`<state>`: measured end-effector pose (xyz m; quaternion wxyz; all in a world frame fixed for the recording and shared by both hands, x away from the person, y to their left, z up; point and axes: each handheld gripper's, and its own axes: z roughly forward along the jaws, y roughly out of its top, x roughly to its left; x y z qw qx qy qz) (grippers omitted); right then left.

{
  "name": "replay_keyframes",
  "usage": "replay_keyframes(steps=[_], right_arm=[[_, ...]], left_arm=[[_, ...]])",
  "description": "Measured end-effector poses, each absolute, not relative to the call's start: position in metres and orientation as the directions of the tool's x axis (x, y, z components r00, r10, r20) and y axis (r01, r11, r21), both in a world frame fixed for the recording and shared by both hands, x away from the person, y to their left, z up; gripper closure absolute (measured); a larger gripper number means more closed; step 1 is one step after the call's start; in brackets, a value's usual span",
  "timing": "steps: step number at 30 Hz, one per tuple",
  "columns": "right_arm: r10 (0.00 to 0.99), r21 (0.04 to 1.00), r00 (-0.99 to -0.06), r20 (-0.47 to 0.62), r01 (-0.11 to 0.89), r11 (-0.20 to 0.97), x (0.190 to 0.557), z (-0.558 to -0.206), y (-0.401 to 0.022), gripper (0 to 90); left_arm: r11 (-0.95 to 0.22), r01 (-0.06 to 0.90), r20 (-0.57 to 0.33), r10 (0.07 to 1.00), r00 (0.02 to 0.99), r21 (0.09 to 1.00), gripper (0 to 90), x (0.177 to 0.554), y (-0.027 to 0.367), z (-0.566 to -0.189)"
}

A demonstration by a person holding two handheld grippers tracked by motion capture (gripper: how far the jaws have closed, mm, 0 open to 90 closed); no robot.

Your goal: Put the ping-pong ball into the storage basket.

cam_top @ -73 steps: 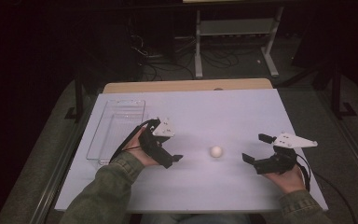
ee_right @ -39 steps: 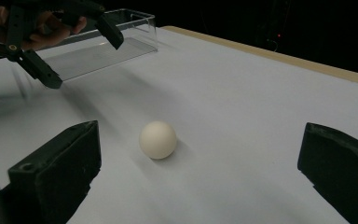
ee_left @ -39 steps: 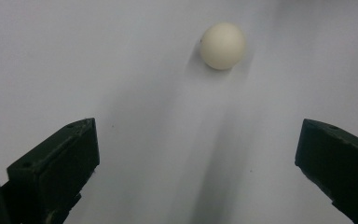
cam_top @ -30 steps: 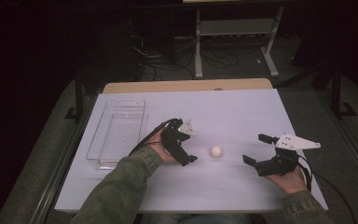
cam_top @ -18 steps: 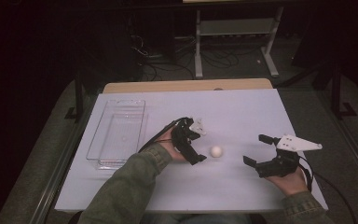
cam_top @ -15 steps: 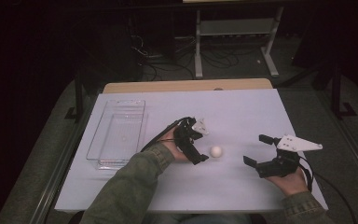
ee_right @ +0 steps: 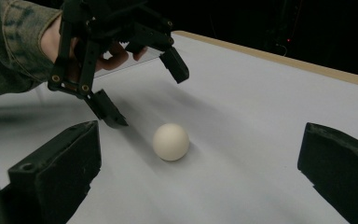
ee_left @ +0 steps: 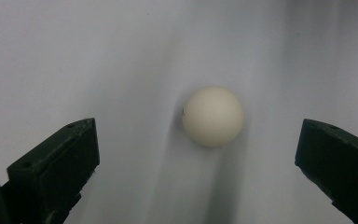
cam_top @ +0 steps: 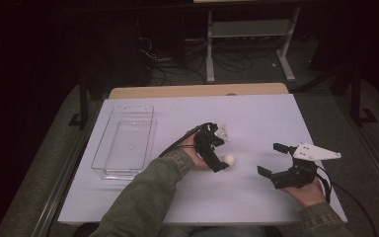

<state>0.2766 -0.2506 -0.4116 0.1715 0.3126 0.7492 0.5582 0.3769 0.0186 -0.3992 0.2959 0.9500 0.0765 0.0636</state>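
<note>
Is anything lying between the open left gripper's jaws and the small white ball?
No. In the left gripper view the small white ball sits between the left gripper's spread jaws, with bare white table around it.

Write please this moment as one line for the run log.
left gripper: open, jaws either side of white ball, no contact | right gripper: open, apart from ball | clear tray: nothing inside | table

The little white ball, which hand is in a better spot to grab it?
Probably the left. The left gripper hangs open right by the ball, which sits between its jaws. The right gripper is open too, but farther off.
</note>
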Motion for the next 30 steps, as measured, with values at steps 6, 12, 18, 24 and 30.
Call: replay_keyframes(steps=[6,12,18,24,30], right_arm=[[0.658,0.945,-0.747,0.093,0.275,0.179,0.277,-0.411,-0.251,0.0],[0.659,0.945,-0.747,0.094,0.276,0.178,0.277,-0.412,-0.251,0.0],[0.658,0.945,-0.747,0.094,0.275,0.177,0.277,-0.412,-0.251,0.0],[0.659,0.945,-0.747,0.093,0.276,0.178,0.277,-0.412,-0.251,0.0],[0.659,0.944,-0.746,0.093,0.277,0.181,0.277,-0.412,-0.251,0.0]], left_arm=[[-0.821,0.101,0.071,0.169,0.983,0.562,0.0,0.378,0.01,-0.406],[-0.828,0.101,0.067,0.164,0.984,0.551,0.0,0.381,0.008,-0.412],[-0.833,0.114,0.06,0.173,0.983,0.541,0.0,0.386,0.007,-0.42],[-0.84,0.12,0.063,0.18,0.982,0.528,0.0,0.389,0.007,-0.424],[-0.847,0.117,0.062,0.174,0.983,0.519,0.0,0.39,0.006,-0.428]])
